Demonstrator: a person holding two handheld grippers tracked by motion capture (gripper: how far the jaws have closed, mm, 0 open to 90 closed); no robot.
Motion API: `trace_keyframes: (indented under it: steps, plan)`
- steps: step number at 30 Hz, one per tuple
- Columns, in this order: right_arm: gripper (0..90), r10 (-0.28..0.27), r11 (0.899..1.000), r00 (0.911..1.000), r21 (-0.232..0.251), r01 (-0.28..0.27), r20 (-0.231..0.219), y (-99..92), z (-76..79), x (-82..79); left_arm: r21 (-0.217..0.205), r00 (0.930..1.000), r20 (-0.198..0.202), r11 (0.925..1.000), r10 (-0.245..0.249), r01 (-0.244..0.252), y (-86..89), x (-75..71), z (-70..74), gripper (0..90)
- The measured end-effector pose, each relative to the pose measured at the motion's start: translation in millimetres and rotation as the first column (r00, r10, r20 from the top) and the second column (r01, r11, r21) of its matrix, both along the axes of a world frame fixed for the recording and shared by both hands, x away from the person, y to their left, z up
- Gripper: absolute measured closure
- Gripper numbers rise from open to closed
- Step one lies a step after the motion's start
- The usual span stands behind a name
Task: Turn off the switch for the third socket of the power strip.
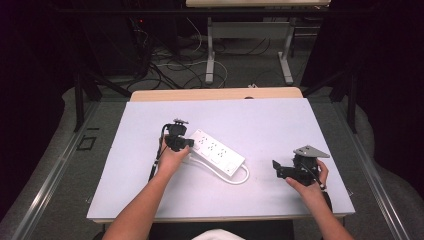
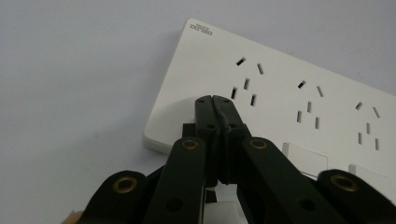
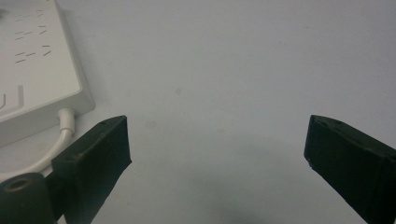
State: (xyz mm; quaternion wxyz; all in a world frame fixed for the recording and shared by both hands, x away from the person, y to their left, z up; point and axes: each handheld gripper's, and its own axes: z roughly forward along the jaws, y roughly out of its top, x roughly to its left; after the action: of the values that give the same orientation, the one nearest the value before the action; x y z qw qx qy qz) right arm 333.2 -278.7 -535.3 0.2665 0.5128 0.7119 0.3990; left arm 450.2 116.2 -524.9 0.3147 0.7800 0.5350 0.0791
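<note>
a pale grey mat (image 1: 280,120) is lying over a wooden table (image 1: 215,94), whose bare edge is showing along the mat's far side. beyond the table, a second table (image 1: 250,30) is standing on white metal legs, and cables (image 1: 170,65) are trailing across the grey floor (image 1: 240,60) to the left of those legs. dark curtains (image 1: 30,75) are hanging to either side of the table, leaving the room dim while light is falling on the mat.

We see a pale grey mat (image 1: 280,125) over a wooden tabletop (image 1: 215,94), white desk legs (image 1: 210,55) behind, tangled floor cables (image 1: 175,65), black curtains (image 1: 30,75) both sides
</note>
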Motion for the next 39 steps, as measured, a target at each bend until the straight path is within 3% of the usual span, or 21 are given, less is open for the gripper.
trace_keyframes:
  steps: [9,25,39]
  plan:
    - [6.4,0.006,1.000,1.0000,0.003,-0.006,-0.002,-0.7,-0.3,0.5,-0.018,0.9998,-0.016,0.9998,0.011,-0.012,0.5,0.9,0.3,90.0]
    - [6.5,0.003,1.000,1.0000,0.006,-0.003,-0.003,-0.9,-0.3,0.6,-0.023,0.9999,-0.004,0.9996,0.016,-0.016,3.7,0.0,3.6,89.9]
    - [6.6,0.001,1.000,1.0000,0.005,-0.001,-0.002,-0.5,-0.2,0.8,-0.060,1.0000,0.004,0.9982,0.007,-0.007,8.7,-3.5,9.5,76.8]
